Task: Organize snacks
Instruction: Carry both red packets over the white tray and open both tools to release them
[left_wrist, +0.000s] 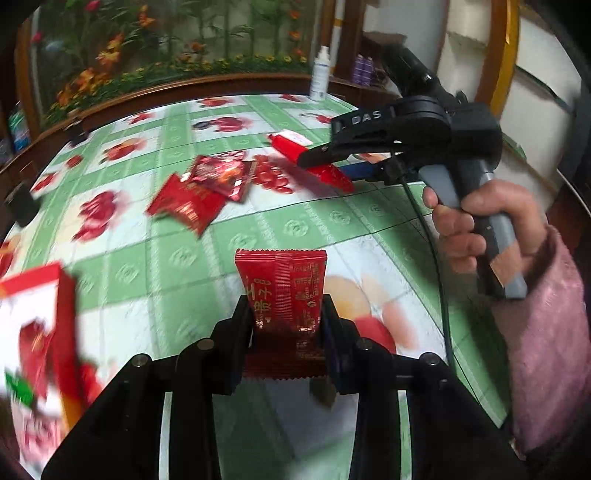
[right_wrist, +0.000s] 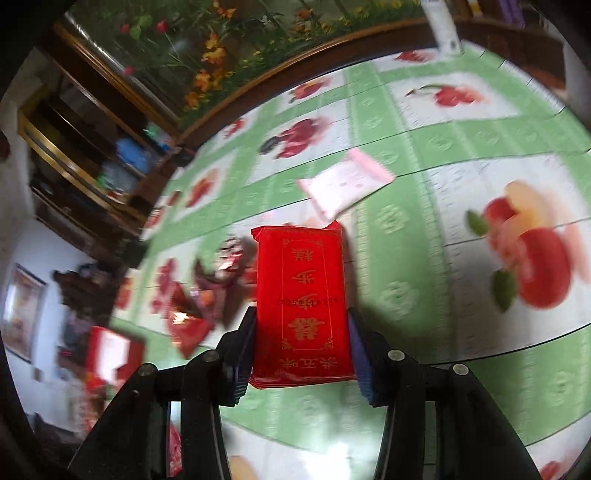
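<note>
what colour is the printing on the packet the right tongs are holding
Gold print on a bright red packet, held in the right tongs; clearest in the right wrist view.

Red packets (left_wrist: 281, 291) – five; pink packet (right_wrist: 345, 186) – one.

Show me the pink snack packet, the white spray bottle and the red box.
pink snack packet (right_wrist: 345, 184), right wrist view, middle of its face
white spray bottle (left_wrist: 320, 75), left wrist view, its body
red box (left_wrist: 64, 314), left wrist view, its red side

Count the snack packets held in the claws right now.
2: a dark red packet in the left claw, a bright red packet in the right claw. Others lie on the table.
</note>
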